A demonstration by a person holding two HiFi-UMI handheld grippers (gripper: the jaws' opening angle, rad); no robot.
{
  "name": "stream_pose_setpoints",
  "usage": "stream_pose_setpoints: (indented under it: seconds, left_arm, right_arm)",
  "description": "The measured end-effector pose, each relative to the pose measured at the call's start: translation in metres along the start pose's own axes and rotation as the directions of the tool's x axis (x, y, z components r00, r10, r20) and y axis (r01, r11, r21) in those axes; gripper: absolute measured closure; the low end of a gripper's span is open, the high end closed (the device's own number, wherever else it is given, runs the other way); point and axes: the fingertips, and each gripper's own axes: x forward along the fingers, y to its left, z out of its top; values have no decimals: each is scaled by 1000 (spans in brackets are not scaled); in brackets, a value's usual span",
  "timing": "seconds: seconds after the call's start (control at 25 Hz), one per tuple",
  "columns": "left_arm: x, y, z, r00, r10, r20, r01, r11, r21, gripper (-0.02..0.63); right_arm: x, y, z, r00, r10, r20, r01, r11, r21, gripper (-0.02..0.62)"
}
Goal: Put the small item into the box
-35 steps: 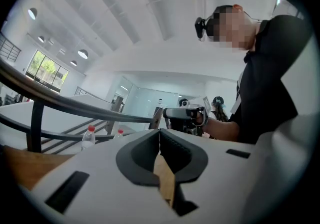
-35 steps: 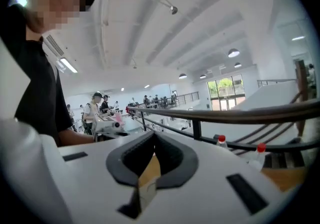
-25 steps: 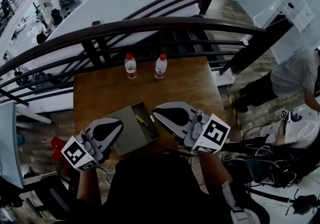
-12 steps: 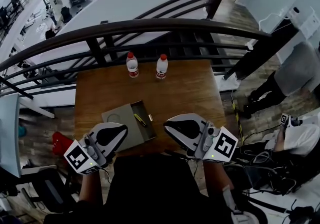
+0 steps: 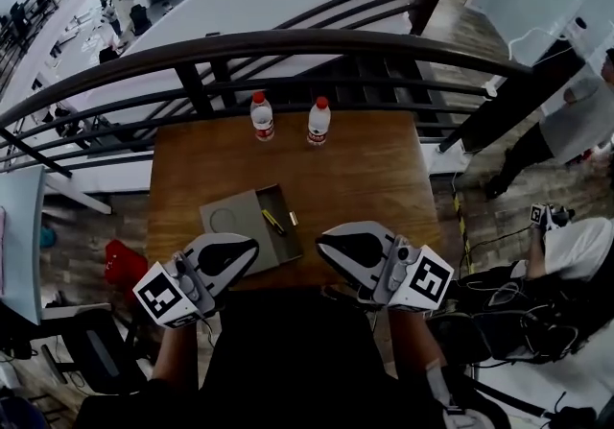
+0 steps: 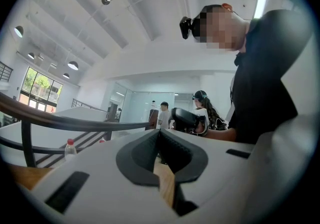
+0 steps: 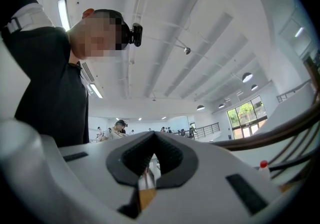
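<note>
Right gripper (image 5: 322,239) back off box (image 5: 235,243), small item (image 5: 272,222) inside, left gripper (image 5: 255,246) near (both closed, empty)

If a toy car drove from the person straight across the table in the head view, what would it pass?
Box → left bottle and right bottle, side by side → dark railing.

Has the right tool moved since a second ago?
Yes. The right tool has drawn back from the box, toward the person.
</note>
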Motion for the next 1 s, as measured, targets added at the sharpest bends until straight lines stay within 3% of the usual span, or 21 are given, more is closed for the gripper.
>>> stream_pose_setpoints:
  seconds: [0.24,0.56,0.84,1.0]
  left_arm:
    - [3,-2,-14,1000,-3,-13,3,1000,-25,591]
    - [21,-5,-27,999,-44,-30,42,998,-48,589]
    - [39,-6,-31,996,-77,-35,75,995,-66,590]
    - [47,-3,-32,995,-92,-24,90,991,-97,589]
  right_arm:
    - [9,10,-28,999,39,-21,-36,995,91,584]
    - [-5,16,-50,997,46,-54,-38,990,133,584]
    - [-17,4,-37,1000,-6,-29,9,995,97,584]
    - [-16,3,-45,998,16,-56,-10,994,107,584]
